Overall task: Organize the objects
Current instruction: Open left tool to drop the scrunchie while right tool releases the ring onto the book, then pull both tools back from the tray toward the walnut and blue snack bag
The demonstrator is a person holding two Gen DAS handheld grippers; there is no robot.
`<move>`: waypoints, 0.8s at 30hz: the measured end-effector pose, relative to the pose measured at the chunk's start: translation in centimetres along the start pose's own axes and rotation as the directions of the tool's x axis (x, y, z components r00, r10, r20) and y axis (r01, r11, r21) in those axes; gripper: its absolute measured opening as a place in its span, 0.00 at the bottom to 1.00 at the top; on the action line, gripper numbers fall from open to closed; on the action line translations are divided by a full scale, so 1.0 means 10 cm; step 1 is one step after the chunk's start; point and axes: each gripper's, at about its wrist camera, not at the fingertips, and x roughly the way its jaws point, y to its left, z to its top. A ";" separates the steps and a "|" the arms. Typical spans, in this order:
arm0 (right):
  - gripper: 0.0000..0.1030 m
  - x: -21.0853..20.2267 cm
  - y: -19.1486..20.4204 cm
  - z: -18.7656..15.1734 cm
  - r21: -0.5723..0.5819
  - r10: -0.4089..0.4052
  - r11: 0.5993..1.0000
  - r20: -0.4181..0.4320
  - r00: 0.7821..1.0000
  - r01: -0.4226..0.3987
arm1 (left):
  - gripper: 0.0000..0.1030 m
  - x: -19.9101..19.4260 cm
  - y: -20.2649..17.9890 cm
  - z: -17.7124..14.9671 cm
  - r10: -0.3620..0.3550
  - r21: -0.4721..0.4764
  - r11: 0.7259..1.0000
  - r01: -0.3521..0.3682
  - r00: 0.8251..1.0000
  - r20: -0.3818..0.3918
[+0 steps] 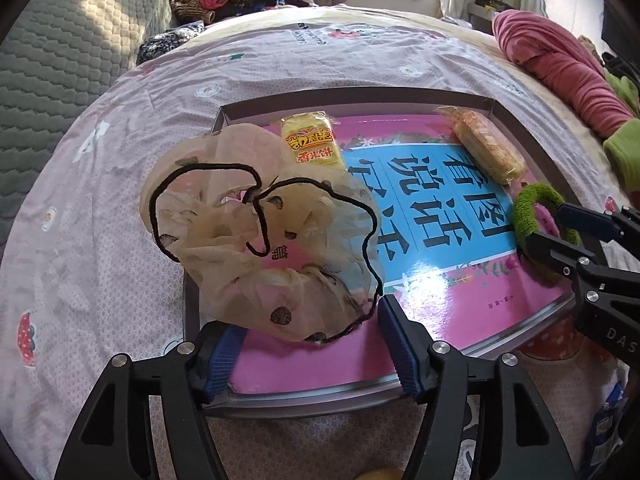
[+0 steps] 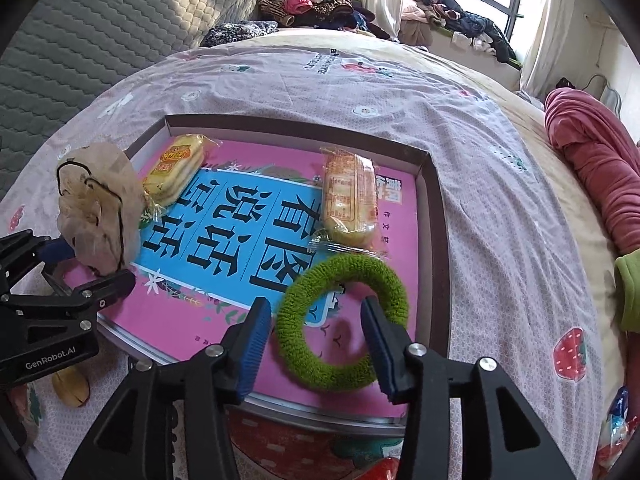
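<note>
Jaws spread on both grippers: left (image 1: 308, 344) around beige scrunchie (image 1: 256, 236) by tray's left wall (image 2: 146, 136), right (image 2: 316, 344) straddling green scrunchie (image 2: 340, 320) near right wall.

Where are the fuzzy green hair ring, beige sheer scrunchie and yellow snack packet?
fuzzy green hair ring (image 2: 320, 364): right wrist view, lower band.
beige sheer scrunchie (image 1: 224, 248): left wrist view, fabric centre.
yellow snack packet (image 1: 310, 144): left wrist view, printed face.
</note>
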 end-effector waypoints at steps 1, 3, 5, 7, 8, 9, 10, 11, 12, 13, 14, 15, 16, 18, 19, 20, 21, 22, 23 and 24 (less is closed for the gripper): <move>0.51 0.00 0.00 0.00 0.001 -0.001 1.000 0.001 1.000 0.001 | 0.67 0.00 0.00 0.00 0.000 0.001 1.000 0.000 1.000 -0.003; 0.55 -0.02 0.00 0.01 0.003 0.007 1.000 0.005 1.000 -0.007 | 0.70 -0.01 0.00 0.00 -0.008 0.002 1.000 0.008 1.000 -0.006; 0.56 -0.05 -0.01 0.01 0.005 0.002 1.000 0.011 1.000 -0.002 | 0.74 -0.05 0.00 0.00 -0.014 0.004 1.000 0.014 1.000 0.001; 0.57 -0.09 -0.02 0.02 0.009 0.005 1.000 0.022 1.000 -0.005 | 0.76 -0.11 -0.01 0.01 -0.004 0.010 1.000 0.004 1.000 0.021; 0.60 -0.11 -0.03 0.02 0.011 0.005 1.000 0.027 1.000 -0.005 | 0.76 -0.14 -0.01 0.01 0.008 0.014 1.000 -0.009 0.999 0.031; 0.61 -0.12 -0.04 0.02 0.013 0.003 1.000 0.030 1.000 -0.003 | 0.78 -0.16 -0.02 0.02 0.015 0.016 1.000 -0.016 0.999 0.037; 0.62 -0.13 -0.04 0.03 0.014 -0.005 1.000 0.032 0.999 0.005 | 0.78 -0.18 -0.01 0.02 0.015 0.016 1.000 -0.016 0.999 0.040; 0.62 -0.14 -0.04 0.03 0.013 -0.007 1.000 0.035 0.999 0.007 | 0.78 -0.19 0.00 0.02 0.009 0.010 1.000 -0.010 0.999 0.043; 0.62 -0.15 -0.05 0.03 0.016 -0.006 1.000 0.038 0.999 0.005 | 0.79 -0.21 0.02 0.03 -0.001 -0.002 1.000 0.001 0.999 0.046; 0.63 -0.17 -0.06 0.04 0.019 -0.005 1.000 0.041 0.999 0.004 | 0.79 -0.22 0.04 0.03 -0.005 -0.008 1.000 0.006 0.999 0.048; 0.65 -0.19 -0.06 0.04 0.021 -0.002 1.000 0.049 0.999 0.001 | 0.79 -0.23 0.05 0.04 -0.008 -0.012 1.000 0.008 0.999 0.051; 0.67 -0.20 -0.07 0.04 0.025 0.000 1.000 0.056 0.998 -0.001 | 0.80 -0.24 0.07 0.04 -0.011 -0.020 1.000 0.013 0.999 0.053; 0.68 -0.22 -0.08 0.05 0.032 -0.001 1.000 0.064 0.998 -0.001 | 0.83 -0.25 0.08 0.04 -0.015 -0.025 1.000 0.016 0.999 0.051; 0.74 -0.26 -0.08 0.06 0.039 0.000 0.999 0.077 0.997 -0.003 | 0.90 -0.27 0.11 0.05 -0.030 -0.040 0.999 0.032 0.998 0.055; 0.75 -0.27 -0.09 0.06 0.041 -0.003 0.999 0.081 0.997 0.000 | 0.92 -0.28 0.12 0.05 -0.039 -0.049 0.998 0.042 0.997 0.061; 0.77 -0.28 -0.09 0.06 0.041 -0.003 0.999 0.084 0.996 -0.001 | 0.92 -0.30 0.13 0.06 -0.046 -0.054 0.997 0.050 0.997 0.067; 0.78 -0.29 -0.09 0.07 0.043 -0.003 0.999 0.087 0.996 -0.001 | 0.92 -0.31 0.12 0.06 -0.053 -0.057 0.997 0.057 0.996 0.071; 0.78 -0.30 -0.09 0.07 0.044 -0.007 0.999 0.090 0.996 0.003 | 0.92 -0.33 0.13 0.06 -0.066 -0.059 0.996 0.070 0.995 0.078; 0.78 -0.31 -0.09 0.07 0.045 -0.007 0.999 0.097 0.995 0.002 | 0.92 -0.34 0.12 0.06 -0.073 -0.062 0.995 0.078 0.994 0.082; 0.78 -0.32 -0.09 0.08 0.049 -0.006 0.999 0.102 0.995 0.001 | 0.92 -0.35 0.12 0.06 -0.077 -0.062 0.995 0.082 0.994 0.083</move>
